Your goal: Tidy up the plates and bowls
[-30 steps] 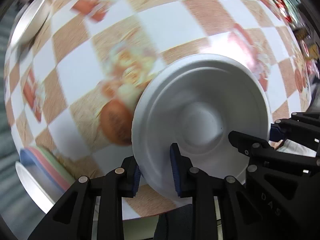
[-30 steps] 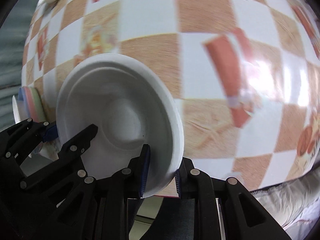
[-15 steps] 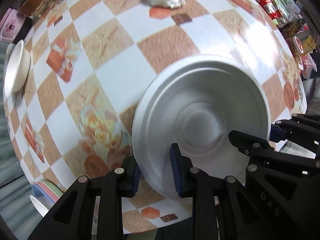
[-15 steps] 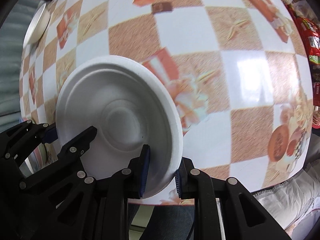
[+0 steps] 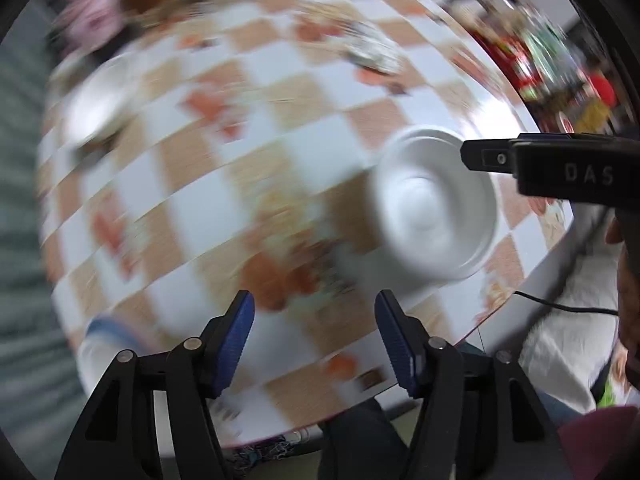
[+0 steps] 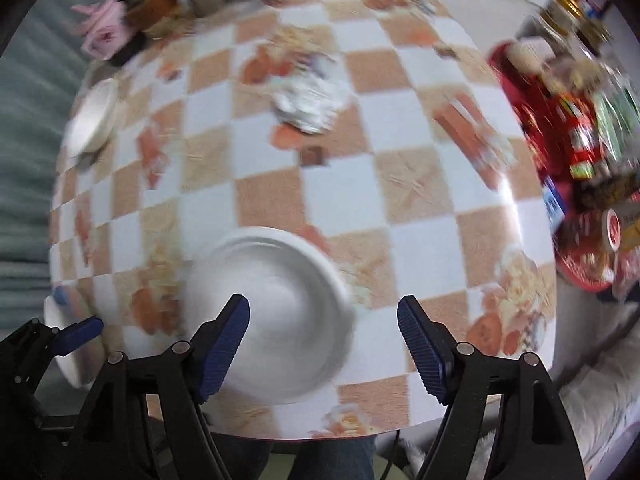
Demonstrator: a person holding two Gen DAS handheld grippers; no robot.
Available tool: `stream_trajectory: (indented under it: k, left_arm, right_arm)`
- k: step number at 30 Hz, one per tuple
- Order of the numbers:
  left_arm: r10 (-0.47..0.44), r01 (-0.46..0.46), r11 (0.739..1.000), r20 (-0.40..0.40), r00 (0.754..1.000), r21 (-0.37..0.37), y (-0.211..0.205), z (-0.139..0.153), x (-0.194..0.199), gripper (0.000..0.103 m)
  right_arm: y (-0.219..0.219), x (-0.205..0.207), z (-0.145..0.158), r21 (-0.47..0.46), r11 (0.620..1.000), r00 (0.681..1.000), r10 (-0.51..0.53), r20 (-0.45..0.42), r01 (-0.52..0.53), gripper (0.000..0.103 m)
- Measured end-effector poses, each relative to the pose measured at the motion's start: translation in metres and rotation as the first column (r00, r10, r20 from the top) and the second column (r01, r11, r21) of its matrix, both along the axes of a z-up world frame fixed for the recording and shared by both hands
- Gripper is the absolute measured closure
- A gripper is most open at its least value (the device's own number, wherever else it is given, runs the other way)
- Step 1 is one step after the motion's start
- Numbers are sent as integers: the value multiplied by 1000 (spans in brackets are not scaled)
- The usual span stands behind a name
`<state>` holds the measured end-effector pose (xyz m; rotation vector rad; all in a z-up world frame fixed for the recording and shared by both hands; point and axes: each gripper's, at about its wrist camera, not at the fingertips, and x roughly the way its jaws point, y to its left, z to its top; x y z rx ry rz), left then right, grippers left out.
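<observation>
The white plate (image 6: 276,316) lies flat on the checked tabletop (image 6: 424,184), near its front edge, and neither of your claws touches it. Your right claw (image 6: 324,344) hangs above it with jaws that have just been opening; they stand wide apart with nothing pinched between the blue pads (image 6: 224,344). Your left claw (image 5: 316,340) has likewise just been opening and is empty, with the plate (image 5: 432,208) up and to its right in that view. Your right claw's black body (image 5: 560,168) reaches in over the plate's far rim there. A second white dish (image 6: 94,118) sits well apart at the tabletop's far left edge. A crumpled foil-like wad (image 6: 308,100) lies toward the middle. Red packages (image 6: 572,136) crowd the right side. Both views are blurred.
</observation>
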<state>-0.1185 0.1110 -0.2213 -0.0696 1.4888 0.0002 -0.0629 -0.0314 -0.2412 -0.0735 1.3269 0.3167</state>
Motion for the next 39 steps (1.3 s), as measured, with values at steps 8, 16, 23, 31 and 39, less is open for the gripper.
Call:
stream_trajectory:
  k: [8,16,23,31,39]
  left_arm:
    - [453,-451,869,39,891,203,160,17,-117,36]
    - [555,-538,808,-3,832,240,221,-17,-165,36]
    - [521,-511,849,-62,851,133,224,-35,-171,57]
    - [499,-498,866,-68,864,40,215,-16,-173,77]
    - [381,-381,924,-15,924,18,172,20,-128,72]
  right_arm:
    - [189,-53,-21,147,915,915,392,-98,-377,25]
    - [267,-99,-55,71,845,836,535,-125,-530,25]
    - [287,-118,-82,47,831,807,551,-210,-555,85]
    - [276,-119,-68,99,841,814,541,-212,-533,85]
    - [212,-98,-35,115,894,877,446,-178,-432,85]
